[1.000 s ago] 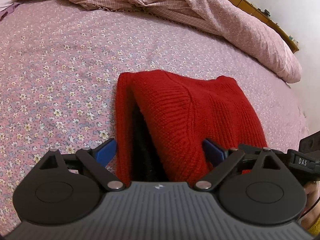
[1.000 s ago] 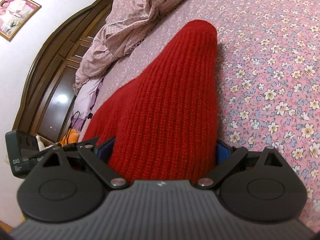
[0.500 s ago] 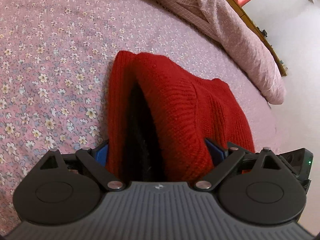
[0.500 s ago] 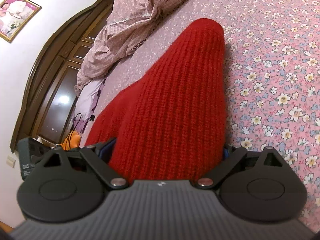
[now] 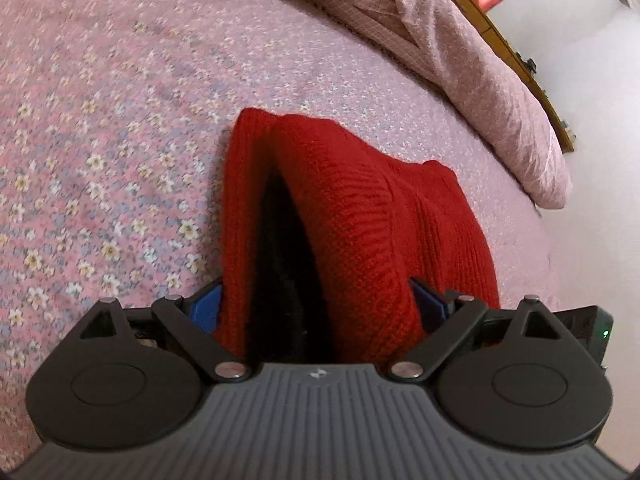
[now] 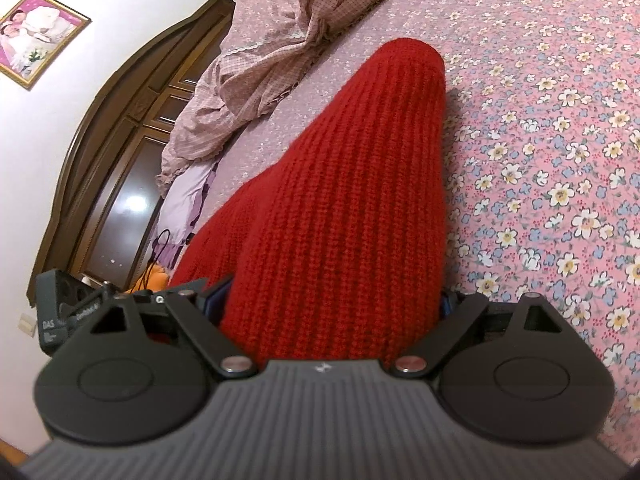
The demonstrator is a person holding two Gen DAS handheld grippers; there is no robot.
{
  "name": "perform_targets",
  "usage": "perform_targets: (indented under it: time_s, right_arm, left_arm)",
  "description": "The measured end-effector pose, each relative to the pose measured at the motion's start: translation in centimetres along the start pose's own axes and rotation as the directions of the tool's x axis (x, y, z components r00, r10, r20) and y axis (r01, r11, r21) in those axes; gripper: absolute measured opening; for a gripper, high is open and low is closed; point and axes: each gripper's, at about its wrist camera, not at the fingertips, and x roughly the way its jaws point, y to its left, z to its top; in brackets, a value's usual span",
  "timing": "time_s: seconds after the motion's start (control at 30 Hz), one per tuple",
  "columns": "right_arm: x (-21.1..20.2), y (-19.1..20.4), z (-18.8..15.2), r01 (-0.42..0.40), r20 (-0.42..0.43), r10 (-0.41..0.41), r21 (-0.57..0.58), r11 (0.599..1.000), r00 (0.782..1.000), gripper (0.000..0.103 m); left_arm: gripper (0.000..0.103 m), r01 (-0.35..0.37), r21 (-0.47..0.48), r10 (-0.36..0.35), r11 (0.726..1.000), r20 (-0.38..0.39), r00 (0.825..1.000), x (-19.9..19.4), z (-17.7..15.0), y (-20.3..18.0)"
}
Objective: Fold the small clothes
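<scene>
item: red knitted garment (image 5: 360,216), ribbed, small. it is lying on the floral bedsheet (image 5: 100,140) near the edge of the bed, doubled over on itself, with a dark opening (image 5: 280,272) gaping between its two layers in the left wrist view. in the right wrist view it is showing as one long ribbed band (image 6: 344,208) running away from the camera toward a rounded far end.

left gripper (image 5: 316,304): it is standing wide, the garment bunched between its blue pads (image 5: 208,306). the knit is filling the whole gap and touching both pads; whether they are pressing on it i cannot tell.

right gripper (image 6: 332,304): it is also standing wide, the thick ribbed fold filling the gap from pad to pad. whether it is gripping or merely straddling the fabric i cannot tell.

surroundings: a crumpled pink checked quilt (image 6: 288,52) is lying at the far side of the bed, well apart from the garment. a dark wooden headboard (image 6: 116,152) is standing against the wall, with a framed picture (image 6: 36,36) hanging above it.
</scene>
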Motion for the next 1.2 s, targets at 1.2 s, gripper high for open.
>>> perform_targets:
  time_s: [1.2]
  right_arm:
    - [-13.5,-0.3,0.0,-0.086,0.088,0.079,0.075,0.994,0.993,0.062]
  left_arm:
    - [0.086,0.12,0.137,-0.104,0.983,-0.121,0.987,0.7,-5.3,-10.0]
